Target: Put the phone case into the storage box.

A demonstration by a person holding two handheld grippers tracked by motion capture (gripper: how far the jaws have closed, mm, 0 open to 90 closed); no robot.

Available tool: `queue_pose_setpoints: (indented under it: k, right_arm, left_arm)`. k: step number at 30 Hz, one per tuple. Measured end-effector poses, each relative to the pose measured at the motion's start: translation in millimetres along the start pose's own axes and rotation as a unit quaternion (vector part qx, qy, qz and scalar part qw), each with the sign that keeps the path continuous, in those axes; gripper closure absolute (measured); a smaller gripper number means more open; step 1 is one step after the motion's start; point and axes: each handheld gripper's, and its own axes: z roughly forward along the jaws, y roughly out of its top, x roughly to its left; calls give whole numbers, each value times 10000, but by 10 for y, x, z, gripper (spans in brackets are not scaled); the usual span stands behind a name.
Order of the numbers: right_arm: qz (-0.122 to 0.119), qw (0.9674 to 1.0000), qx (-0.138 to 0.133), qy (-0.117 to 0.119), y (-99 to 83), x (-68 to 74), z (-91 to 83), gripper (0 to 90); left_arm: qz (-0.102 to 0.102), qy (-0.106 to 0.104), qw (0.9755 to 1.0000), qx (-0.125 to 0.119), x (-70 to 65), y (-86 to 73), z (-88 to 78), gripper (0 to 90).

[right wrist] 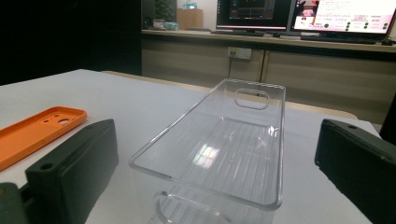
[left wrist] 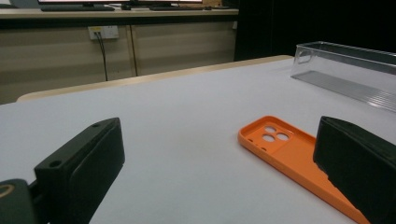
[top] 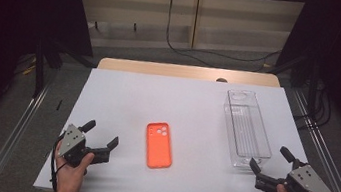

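Observation:
An orange phone case (top: 159,145) lies flat in the middle of the white table (top: 128,95), camera cutouts toward the far side. A clear plastic bin (top: 246,128) stands to its right, long side running away from me. My left gripper (top: 101,135) rests near the table's front left, open, nothing between its jaws; its view has the phone case (left wrist: 289,151) just ahead on the right and the bin (left wrist: 348,74) farther off. My right gripper (top: 269,159) sits at the front right, open and empty, right before the bin's near end (right wrist: 219,154), with the phone case (right wrist: 35,133) at its left.
Past the table's wooden far edge (top: 189,72) a cable (top: 176,41) trails over the floor before wall cabinets. Metal rails (top: 17,130) run along both sides of the table. Dark panels stand left and right. Monitors (right wrist: 303,14) glow on a counter behind.

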Motion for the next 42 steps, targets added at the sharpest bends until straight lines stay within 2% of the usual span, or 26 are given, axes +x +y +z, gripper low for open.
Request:
queue_pose_setpoints:
  k: [1, 3, 5, 7, 12, 14, 19, 22, 25, 29, 34, 35, 37, 42]
  right_arm:
    - [-4, 10000, -1, 7, 0, 1, 0, 0]
    - [0, 10000, 4, 23, 1, 4, 1, 0]
    - [1, 10000, -1, 35, 3, 9, 5, 0]
    - [-5, 10000, 14, 42, 2, 10, 10, 0]
    - [-20, 10000, -2, 24, 8, 19, -1, 0]
    - [-18, 10000, -2, 25, 12, 21, -4, 0]
    - [-40, 10000, 21, 50, 8, 37, 11, 0]
    - [-49, 10000, 10, 29, 8, 31, 12, 0]
    - [-41, 10000, 9, 23, 8, 26, 12, 0]
    - [-30, 10000, 4, 61, 9, 31, 5, 0]
    - [-32, 10000, 12, 34, 8, 26, 6, 0]
    - [-26, 10000, -11, 39, 6, 22, 12, 0]
    - [-26, 10000, -1, 43, 6, 22, 13, 0]
    - [-32, 10000, 13, 36, 7, 28, 11, 0]
  left_arm:
    - [0, 0, 10000, 0, 0, 0, 0, 24]
    - [-11, -163, 9999, 38, -15, 5, 11, 28]
    - [110, -269, 9995, 96, -22, 13, 15, 41]
    - [61, -426, 9990, 83, -27, 15, 21, 48]
    - [79, -524, 9985, 116, -30, 18, 24, 43]
    - [59, -544, 9985, 76, -42, 22, 25, 42]
    - [66, -803, 9967, -72, -75, 74, 27, 12]
    - [17, -780, 9967, -215, -89, 96, 33, 5]
    - [-6, -805, 9965, -224, -114, 98, 57, 5]
    - [59, -955, 9952, -180, -195, 109, 147, 13]
    - [184, -970, 9950, -178, -259, 101, 222, 14]
    - [114, -1002, 9947, -191, -291, 98, 264, 15]
    - [138, -1053, 9941, -214, -308, 107, 286, 20]
    - [55, -1170, 9927, -282, -374, 140, 355, 13]
